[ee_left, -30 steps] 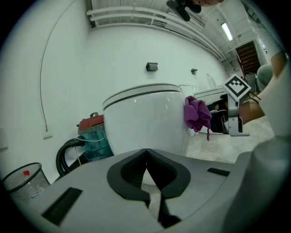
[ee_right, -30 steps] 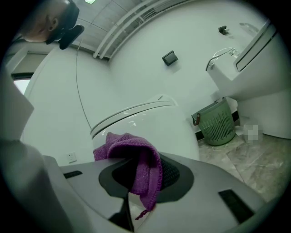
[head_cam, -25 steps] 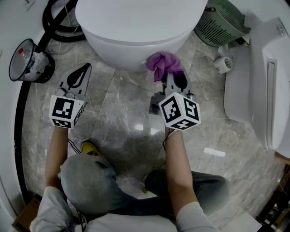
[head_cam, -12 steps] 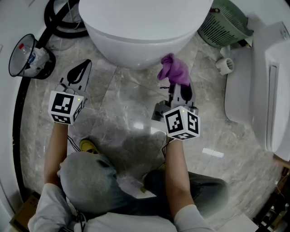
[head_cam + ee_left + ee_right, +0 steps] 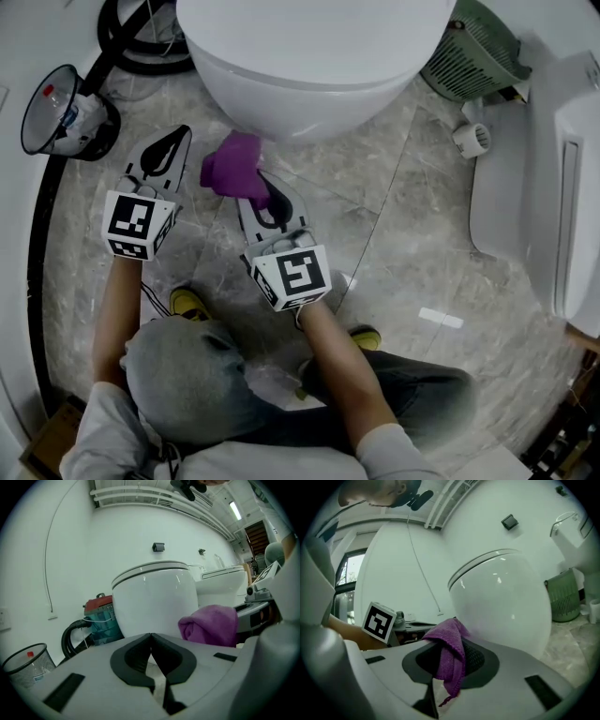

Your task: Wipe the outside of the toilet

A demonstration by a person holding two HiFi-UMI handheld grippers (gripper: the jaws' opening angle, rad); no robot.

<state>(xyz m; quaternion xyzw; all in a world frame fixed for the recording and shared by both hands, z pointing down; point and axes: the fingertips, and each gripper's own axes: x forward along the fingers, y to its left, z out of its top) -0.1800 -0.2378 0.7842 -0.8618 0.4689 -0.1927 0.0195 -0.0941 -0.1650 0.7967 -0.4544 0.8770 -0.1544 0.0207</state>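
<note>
The white toilet [image 5: 309,56] fills the top of the head view, its rounded bowl [image 5: 157,597] ahead of both grippers. My right gripper [image 5: 251,183] is shut on a purple cloth [image 5: 232,167], which sits against the lower left front of the bowl [image 5: 506,606]. The cloth [image 5: 450,653] hangs folded between the right jaws. My left gripper [image 5: 167,150] is shut and holds nothing, just left of the cloth [image 5: 211,625] and short of the bowl.
A wire bin [image 5: 61,117] and a vacuum hose [image 5: 131,47] lie at the left; a red and teal vacuum [image 5: 101,616] stands behind. A green basket [image 5: 473,52] and a white fixture [image 5: 553,169] are at the right. Marble floor [image 5: 412,234] below.
My right gripper has swung the purple cloth from the bowl's right front across to its left front, close beside the left gripper. The left gripper has barely moved.
</note>
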